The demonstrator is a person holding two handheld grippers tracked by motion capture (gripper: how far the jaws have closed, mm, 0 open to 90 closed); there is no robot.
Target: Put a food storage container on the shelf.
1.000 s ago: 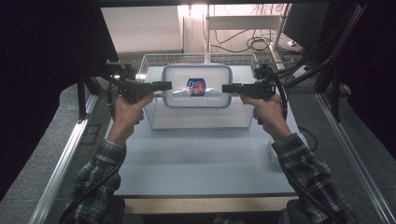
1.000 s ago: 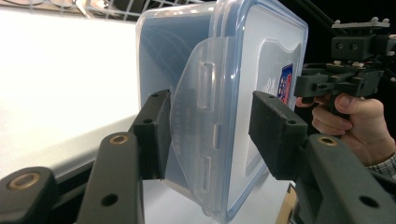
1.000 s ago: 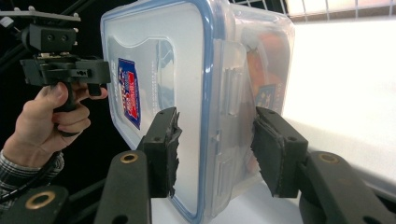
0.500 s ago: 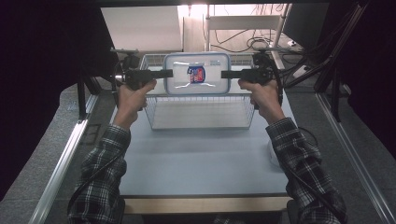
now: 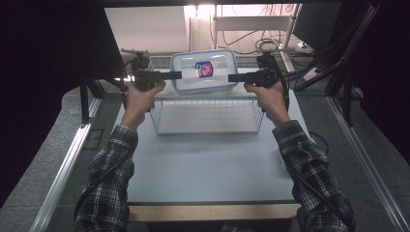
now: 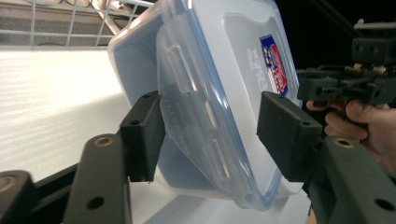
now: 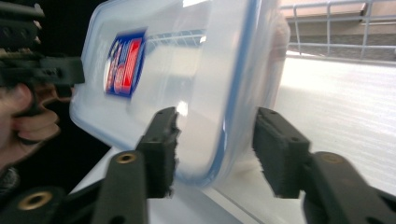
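The left hand-held gripper (image 5: 177,75) reaches in level from the left, and its jaws have just been opening with the near end of the lidded plastic container (image 5: 205,71) between them. In the left gripper view one pad (image 6: 142,135) lies against the container's (image 6: 219,93) pale base, while the other pad (image 6: 285,133) stands just clear of the lid, so the hold looks slack. The right hand-held gripper (image 5: 233,78) comes in level from the opposite side. Its jaws have likewise just been opening around the other end of the container (image 7: 187,79); there one pad (image 7: 161,151) sits at the lid side and the other pad (image 7: 278,151) stands a little off the base. The container has a clear, blue-rimmed lid with a red and blue label (image 5: 204,69). It sits between the two grippers at the far edge of the wire basket (image 5: 208,116), on or just above a pale surface; whether it rests there cannot be told. The basket stands on the bench (image 5: 208,164), with a person's hands (image 5: 140,94) in plaid sleeves (image 5: 113,164) behind the grippers.
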